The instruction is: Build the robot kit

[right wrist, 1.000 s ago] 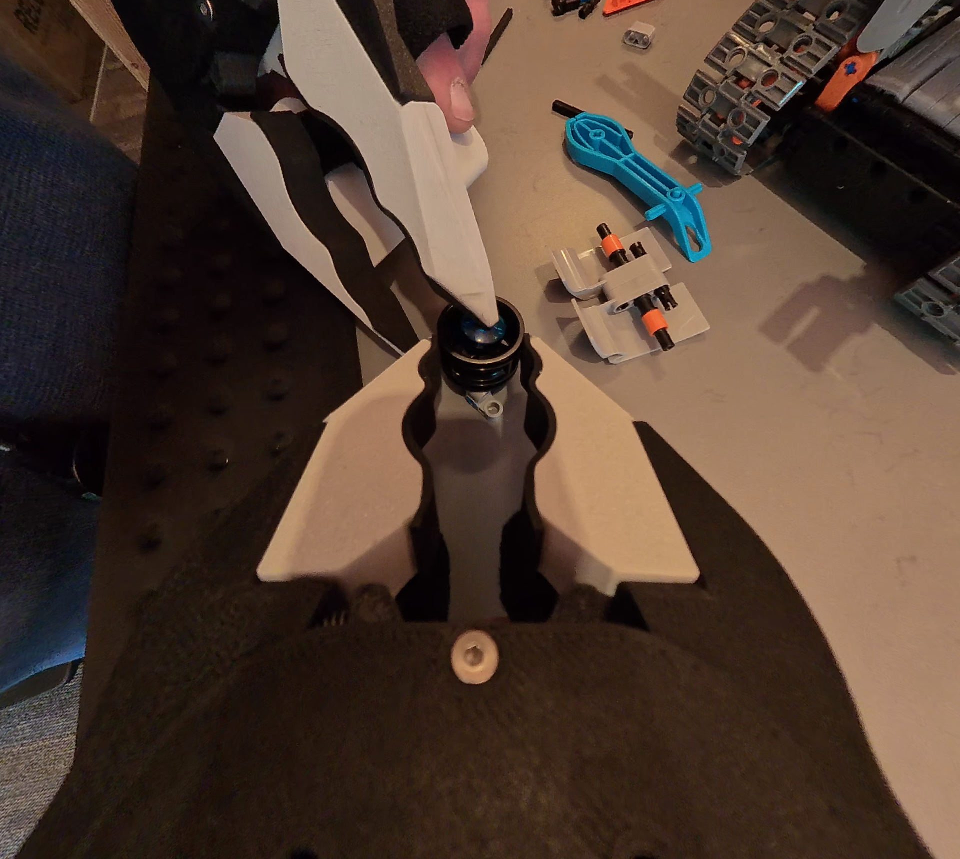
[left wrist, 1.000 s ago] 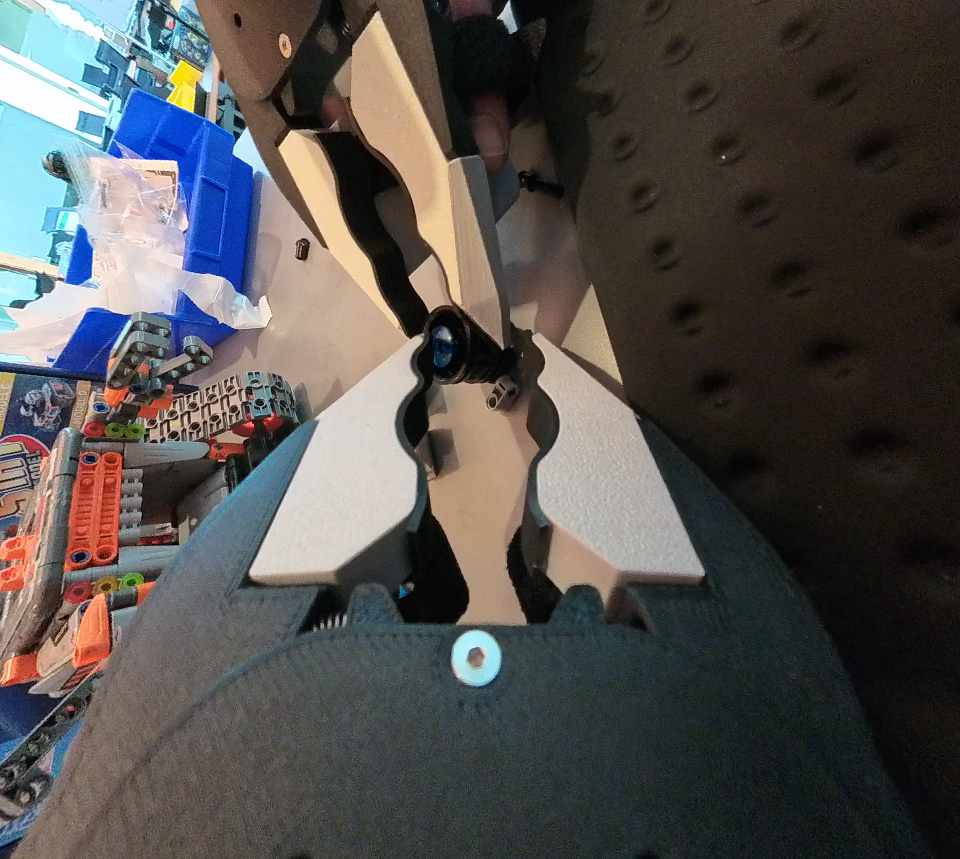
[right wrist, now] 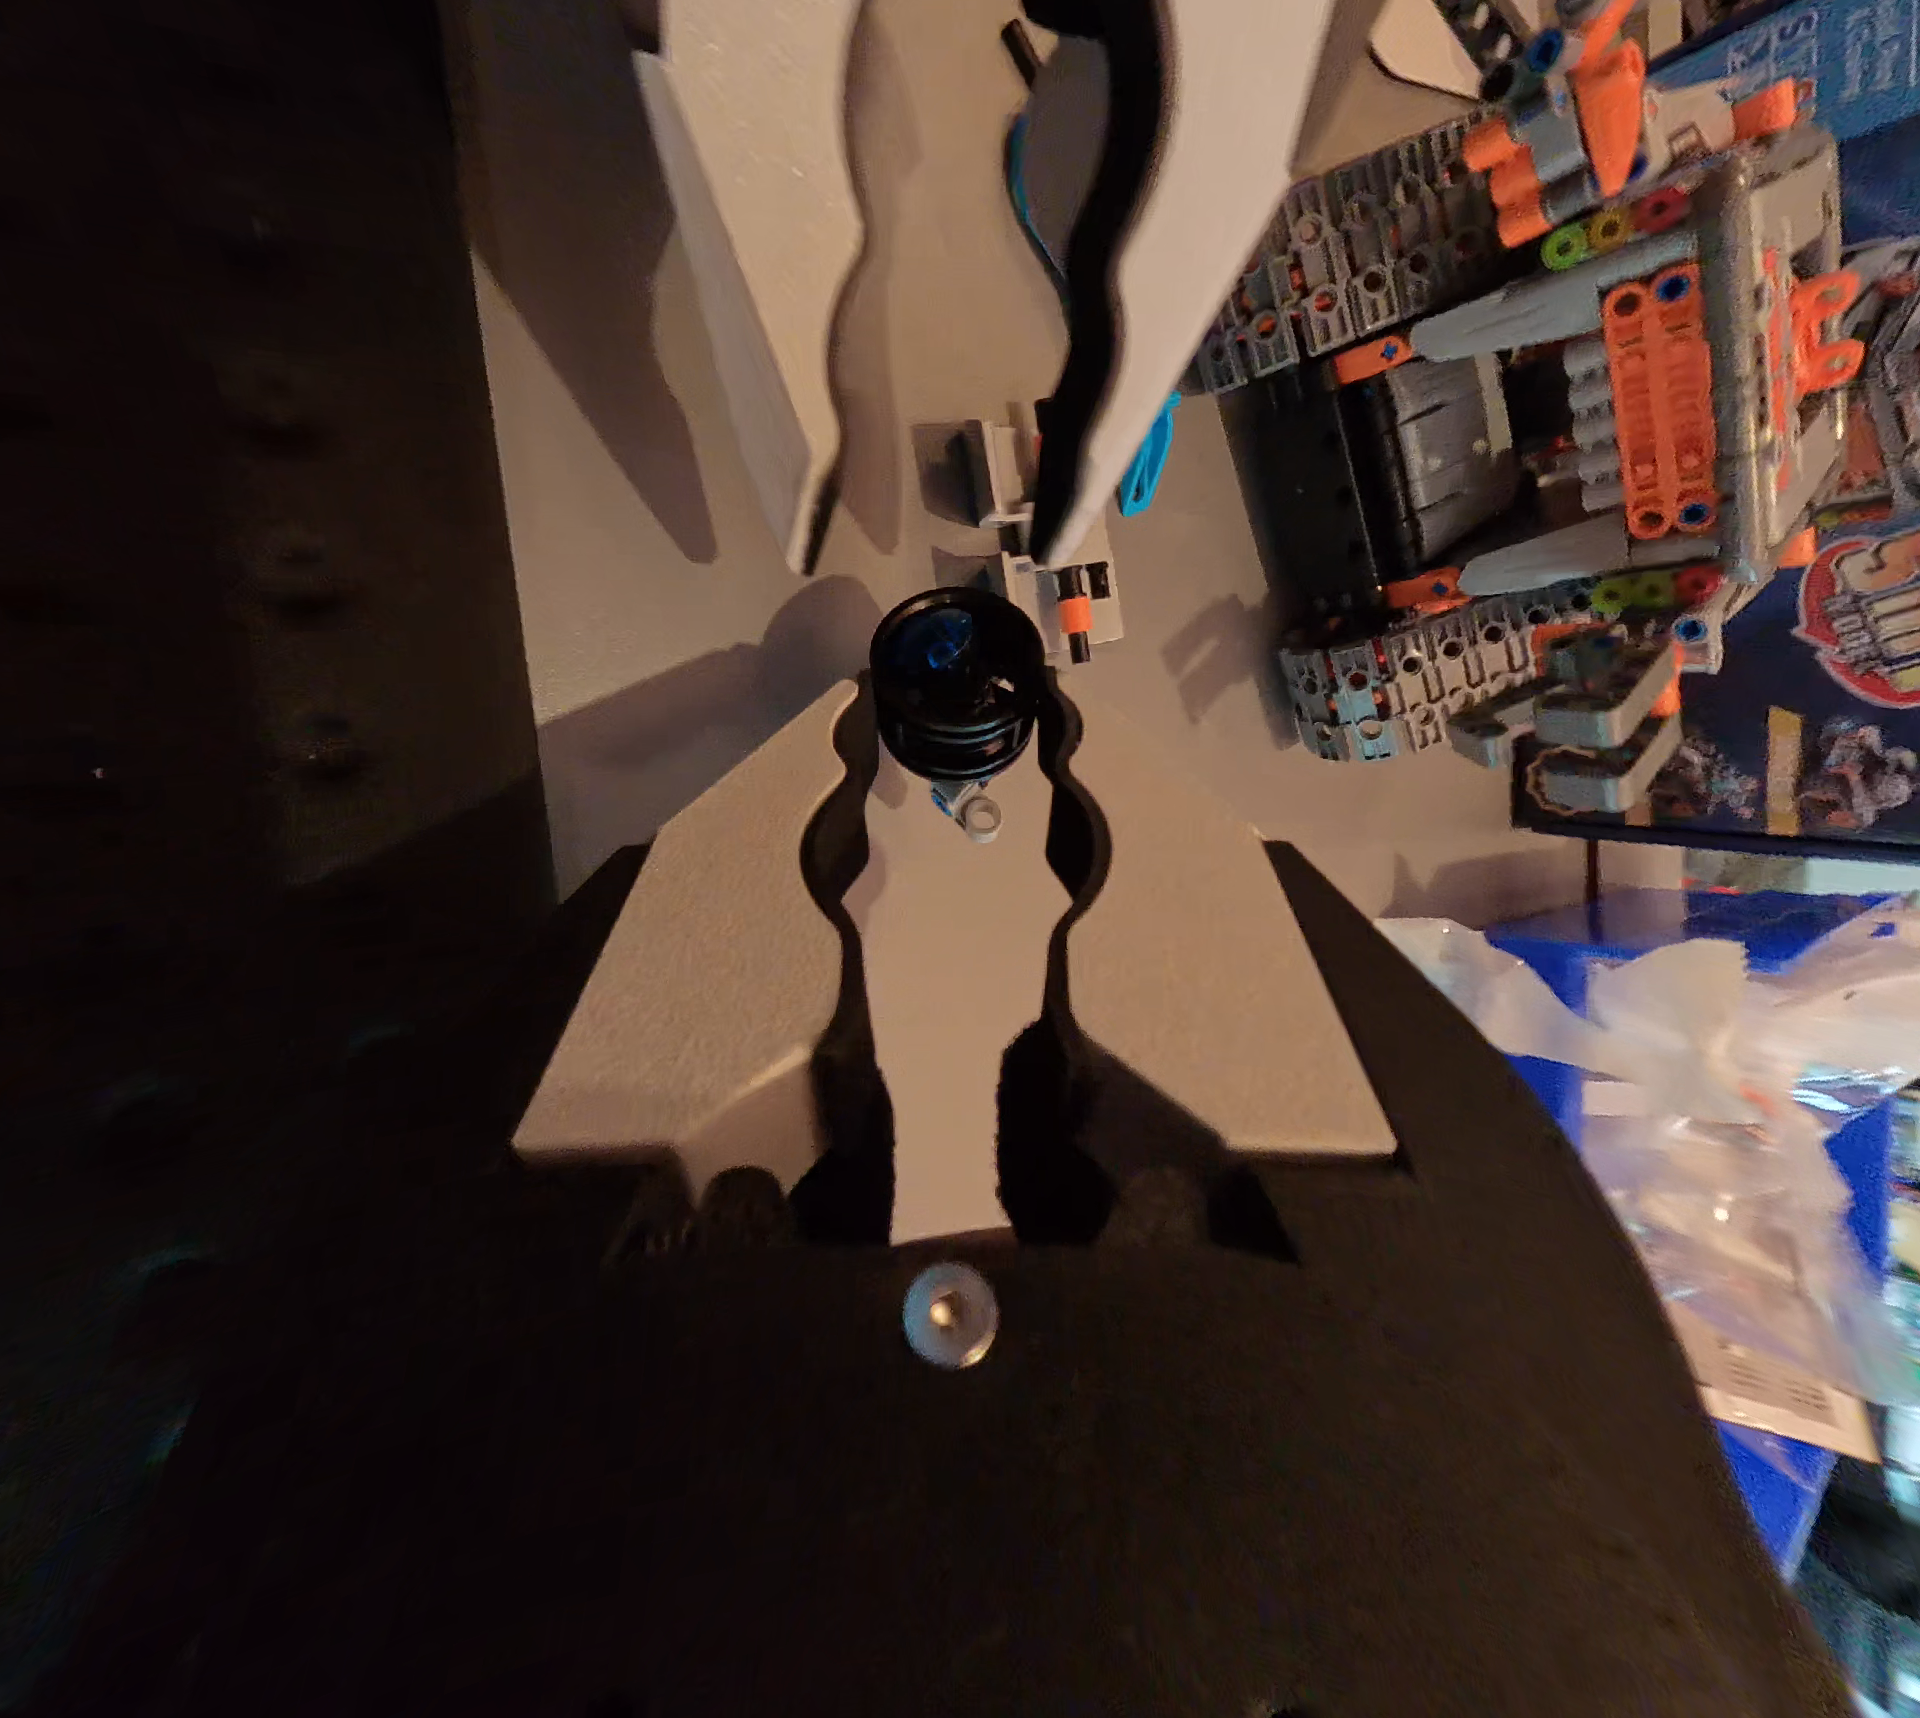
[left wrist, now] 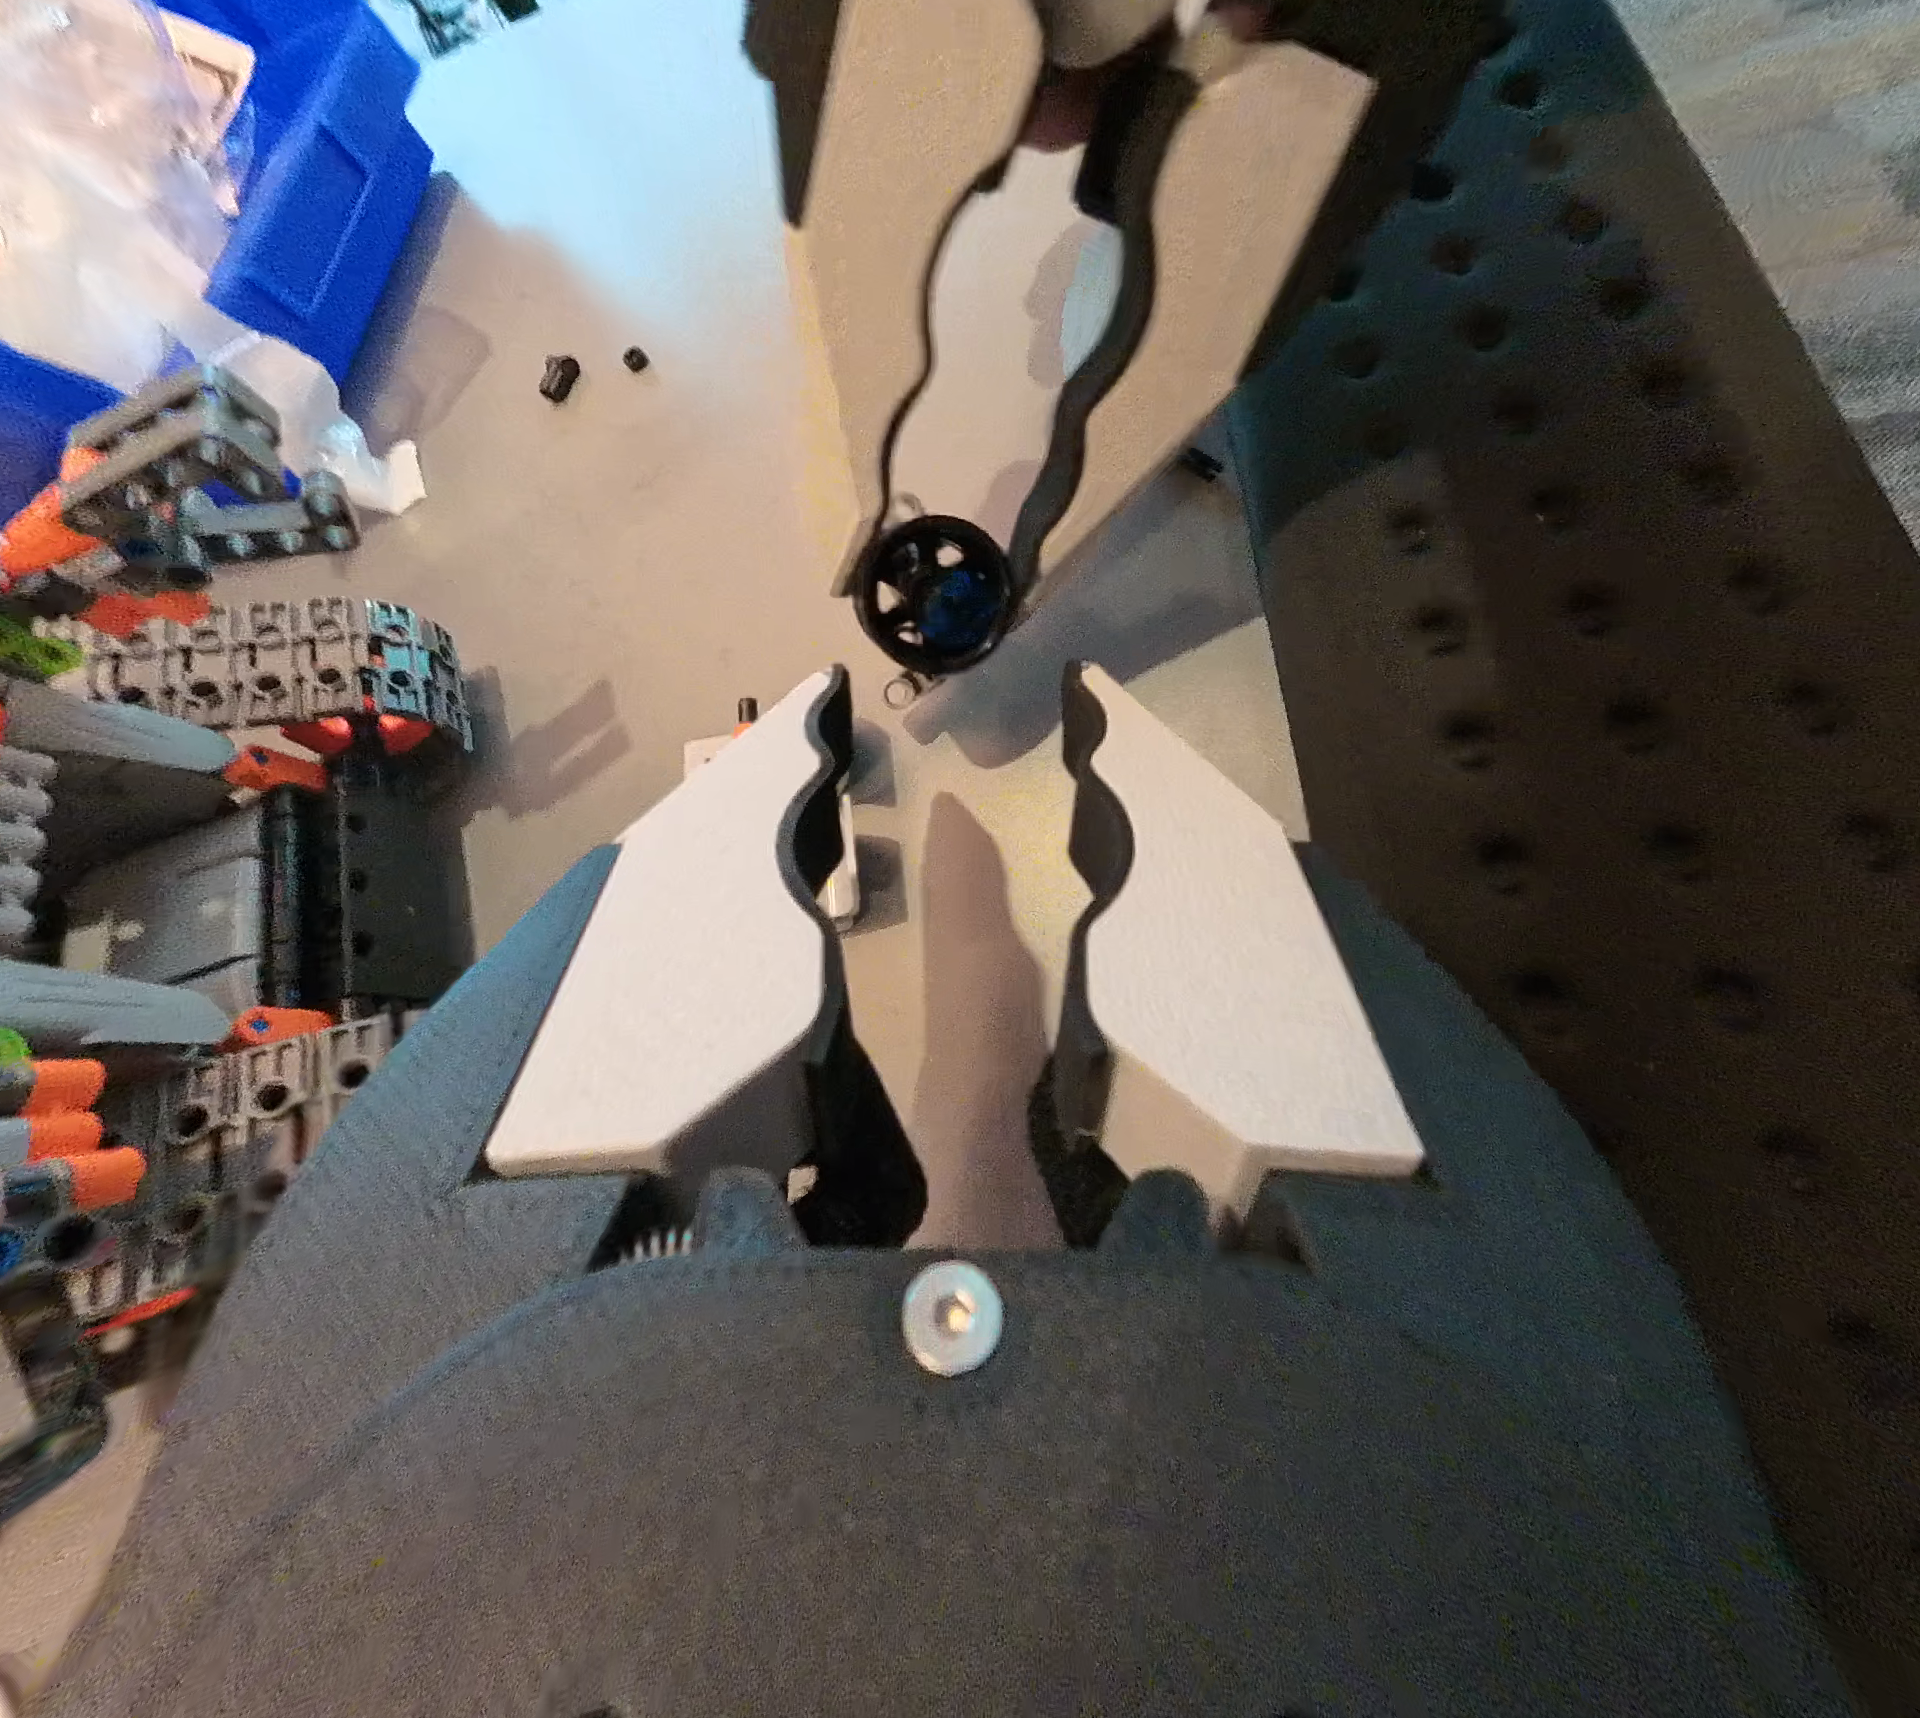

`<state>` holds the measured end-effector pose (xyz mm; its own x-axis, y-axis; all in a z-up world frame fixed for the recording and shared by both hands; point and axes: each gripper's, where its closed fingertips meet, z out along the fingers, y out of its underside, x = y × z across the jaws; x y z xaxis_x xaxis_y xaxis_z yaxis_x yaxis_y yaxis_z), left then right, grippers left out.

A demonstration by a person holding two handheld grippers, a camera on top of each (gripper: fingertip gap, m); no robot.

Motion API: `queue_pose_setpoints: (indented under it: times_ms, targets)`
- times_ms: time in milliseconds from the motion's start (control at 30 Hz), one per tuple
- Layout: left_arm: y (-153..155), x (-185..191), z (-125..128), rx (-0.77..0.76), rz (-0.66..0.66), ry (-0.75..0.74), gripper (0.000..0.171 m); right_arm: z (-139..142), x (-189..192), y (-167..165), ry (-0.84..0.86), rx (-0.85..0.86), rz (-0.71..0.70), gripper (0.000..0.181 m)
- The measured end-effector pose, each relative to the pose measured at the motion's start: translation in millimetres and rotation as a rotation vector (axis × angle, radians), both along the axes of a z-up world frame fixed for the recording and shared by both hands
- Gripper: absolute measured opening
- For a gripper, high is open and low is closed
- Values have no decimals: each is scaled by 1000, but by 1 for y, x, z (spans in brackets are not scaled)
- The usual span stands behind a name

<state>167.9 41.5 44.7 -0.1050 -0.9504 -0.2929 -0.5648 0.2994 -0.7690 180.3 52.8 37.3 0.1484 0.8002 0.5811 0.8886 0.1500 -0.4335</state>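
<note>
The right gripper (right wrist: 956, 733) is clamped on a small black wheel (right wrist: 954, 697) with a blue hub, pinched between its fingertips. A little grey pin (right wrist: 980, 816) hangs from the wheel into the gap between the fingers. In the left wrist view the same wheel (left wrist: 938, 593) sits at the tips of the far gripper, just beyond the left gripper's own tips.

The left gripper (left wrist: 956, 692) stands apart with nothing between its fingers; it faces the wheel closely but does not touch it.

Both grippers hang over a grey worktop (left wrist: 623, 525). Under the wheel, on the worktop, lies a small grey plate assembly (right wrist: 1049, 567) with black and orange pins, and a light blue part (right wrist: 1148, 463) shows just beyond it, mostly hidden by the left gripper's finger. A tracked model (right wrist: 1538, 442) in grey, black and orange stands near the grippers, resting partly on a printed blue box (right wrist: 1818, 733). Beside it are blue bins (left wrist: 301, 110) with clear plastic bags (right wrist: 1714, 1149) in them. Two tiny black pieces (left wrist: 561, 377) lie on the bare worktop near the bins. A dark perforated panel (left wrist: 1558, 629) runs along the worktop's edge.
</note>
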Motion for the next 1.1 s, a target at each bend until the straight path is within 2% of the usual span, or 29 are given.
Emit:
queue_pose_setpoints:
  times_ms: [100, 300, 367, 433, 500, 667, 767, 967, 1100]
  targets:
    - [-3, 4, -1, -85, 16, -5, 44, -5, -2, 0, -69, 38, 17, 28]
    - [4, 7, -13, -124, 71, 57, 41, -4, -6, 6, -144, 166, 48, 28]
    - [7, 7, -10, -113, 83, 47, 30, -3, -9, 6, -178, 224, 81, 28]
    - [10, 7, -8, -132, 106, 41, 29, -1, -9, 7, -198, 261, 88, 28]
    - [8, 8, -9, -154, 94, 46, 27, -2, -8, 6, -160, 205, 77, 28]
    - [9, 9, 5, -210, 87, -25, 20, 5, -6, 5, 98, -4, -4, 28]
    - [11, 8, 7, -151, 81, -29, 16, 5, -4, 5, 123, -32, -16, 28]
    - [13, 7, 12, -139, 79, -54, 6, 9, -4, 3, 174, -71, -29, 28]
    - [9, 7, 16, -209, 63, -67, 22, 12, -5, 2, 234, -89, -41, 28]
